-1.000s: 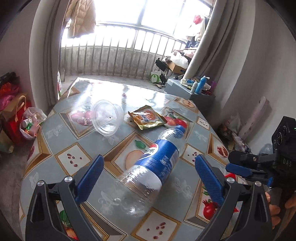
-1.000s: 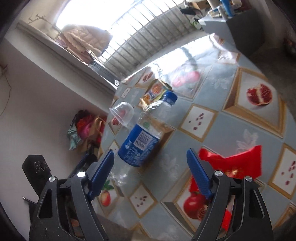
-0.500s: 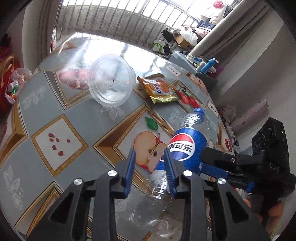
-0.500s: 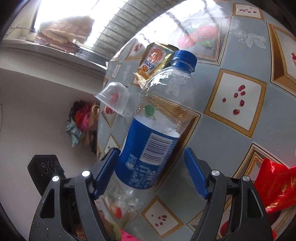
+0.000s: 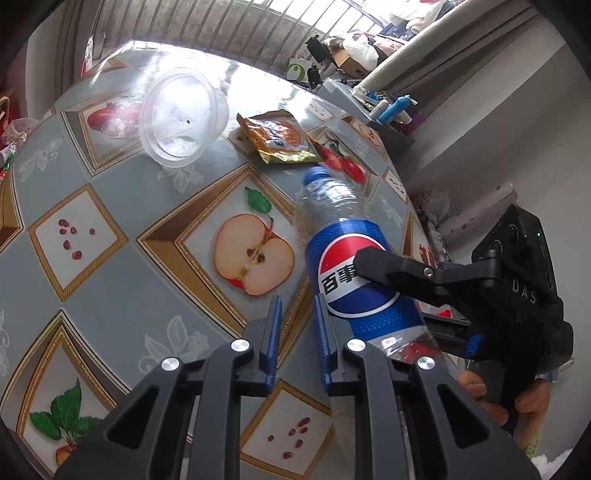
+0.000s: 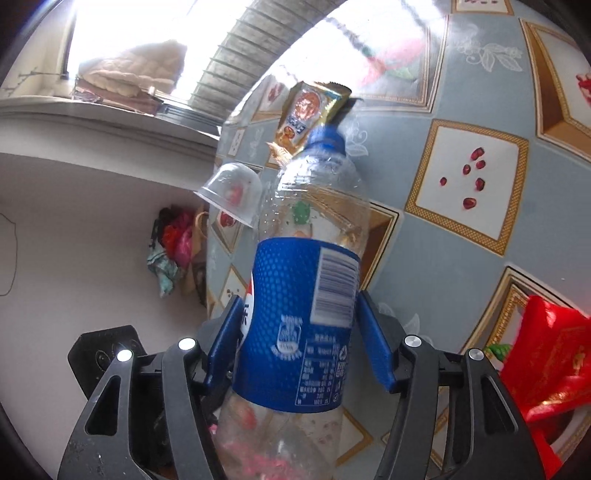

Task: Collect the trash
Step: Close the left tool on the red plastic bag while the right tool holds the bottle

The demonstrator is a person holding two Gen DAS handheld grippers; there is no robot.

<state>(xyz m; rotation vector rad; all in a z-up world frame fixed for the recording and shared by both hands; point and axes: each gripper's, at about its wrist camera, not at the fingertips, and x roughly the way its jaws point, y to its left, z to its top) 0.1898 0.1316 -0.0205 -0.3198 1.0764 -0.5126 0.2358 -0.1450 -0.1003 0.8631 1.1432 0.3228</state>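
Note:
A clear Pepsi bottle (image 5: 332, 254) with a blue label and cap slants up off the fruit-patterned table (image 5: 92, 288). My right gripper (image 6: 299, 299) is closing on it, and both blue pads touch the label of the bottle (image 6: 314, 192); one black finger (image 5: 391, 267) lies across the logo. My left gripper (image 5: 297, 301) hovers just left of the bottle. Its jaws are closing to a narrow gap with nothing between them. A clear plastic cup (image 5: 181, 114) lies on its side farther back. A yellow snack wrapper (image 5: 277, 138) lies beside it. A red packet (image 6: 554, 369) lies at the right.
A person's hand (image 5: 517, 398) holds the right gripper's handle. A grey cabinet (image 5: 373, 110) with bottles stands beyond the table's far right edge. Bags (image 6: 173, 240) sit on the floor to the left. A railing (image 5: 221, 33) and a window close off the back.
My left gripper's jaws went from wide around the bottle to nearly together, now left of it. The right gripper closed in around the bottle's label, and the camera dipped toward the table.

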